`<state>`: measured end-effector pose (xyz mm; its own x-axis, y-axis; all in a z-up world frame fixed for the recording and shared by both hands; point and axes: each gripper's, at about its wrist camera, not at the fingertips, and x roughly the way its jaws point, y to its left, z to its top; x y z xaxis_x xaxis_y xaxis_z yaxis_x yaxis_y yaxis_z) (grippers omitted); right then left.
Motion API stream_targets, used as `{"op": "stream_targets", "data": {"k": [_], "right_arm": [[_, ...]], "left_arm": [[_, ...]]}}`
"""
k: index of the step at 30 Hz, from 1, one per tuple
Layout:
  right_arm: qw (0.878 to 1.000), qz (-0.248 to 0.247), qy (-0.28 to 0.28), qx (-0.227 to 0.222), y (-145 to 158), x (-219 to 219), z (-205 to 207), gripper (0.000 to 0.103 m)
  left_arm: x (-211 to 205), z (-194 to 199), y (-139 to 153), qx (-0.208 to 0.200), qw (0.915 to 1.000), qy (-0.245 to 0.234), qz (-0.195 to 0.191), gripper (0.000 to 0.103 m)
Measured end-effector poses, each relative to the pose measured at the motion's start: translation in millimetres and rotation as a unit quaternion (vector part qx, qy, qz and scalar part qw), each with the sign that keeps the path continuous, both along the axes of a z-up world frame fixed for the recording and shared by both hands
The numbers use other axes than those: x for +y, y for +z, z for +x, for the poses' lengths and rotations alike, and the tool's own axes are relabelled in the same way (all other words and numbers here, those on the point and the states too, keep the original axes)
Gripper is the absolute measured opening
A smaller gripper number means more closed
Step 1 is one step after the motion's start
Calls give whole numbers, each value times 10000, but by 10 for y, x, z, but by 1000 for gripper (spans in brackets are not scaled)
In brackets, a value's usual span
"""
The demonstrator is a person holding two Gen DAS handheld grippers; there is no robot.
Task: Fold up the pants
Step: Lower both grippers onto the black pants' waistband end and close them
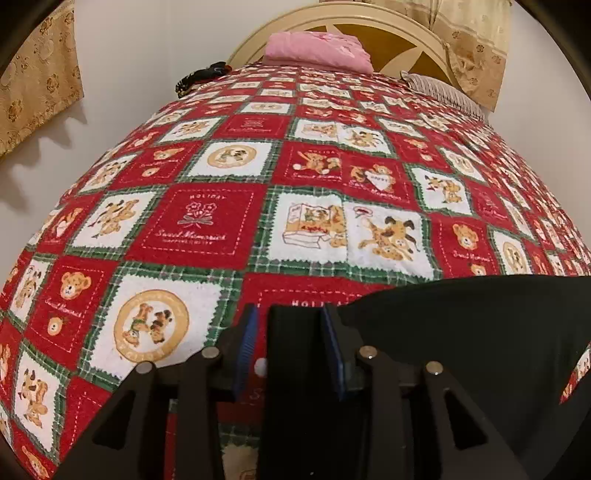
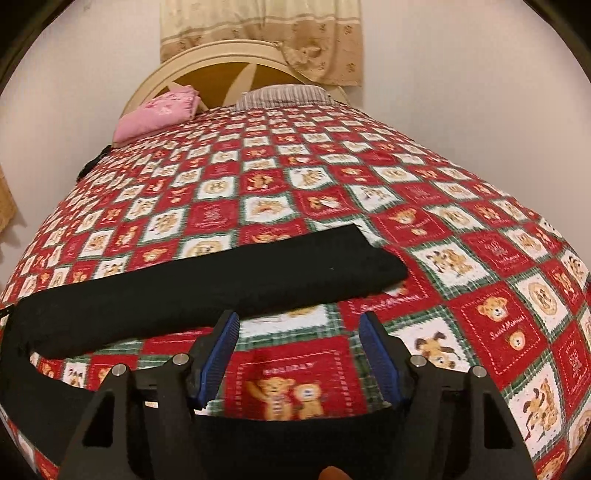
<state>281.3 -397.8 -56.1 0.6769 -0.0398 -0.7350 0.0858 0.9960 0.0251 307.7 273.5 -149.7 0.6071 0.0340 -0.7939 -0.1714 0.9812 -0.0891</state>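
Black pants (image 2: 207, 280) lie on the red patchwork bedspread (image 2: 332, 184), one leg stretched flat from left to centre in the right wrist view. In the left wrist view the pants (image 1: 461, 332) fill the lower right. My left gripper (image 1: 290, 347) has a fold of the black fabric between its blue pads, which stand slightly apart around it. My right gripper (image 2: 297, 354) is open and empty, just in front of the pant leg, above bare bedspread. More black fabric lies below its fingers.
A pink folded cloth (image 1: 317, 50) and a striped pillow (image 2: 280, 96) lie at the cream headboard (image 1: 388, 33). A dark item (image 1: 199, 77) sits at the bed's far left edge. Curtains hang on the wall behind.
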Motion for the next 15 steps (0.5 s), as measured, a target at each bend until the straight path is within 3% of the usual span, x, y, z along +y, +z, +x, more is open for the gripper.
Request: {"op": "stream_targets", "data": {"k": [4,9,15], "right_arm": [[9999,0,-113,19,-40,-132,12,69],[9998,56,-164,52,-70,-245,52,69],[9992,5,-371,151,23,-560,245,69]], "left_arm": [[-9,-45,9,0,9999,-116,-5,21],[15,-78,37,-101,9998,-192,16,10],[121,-189,173,-566,9968,-282,-480,9]]}}
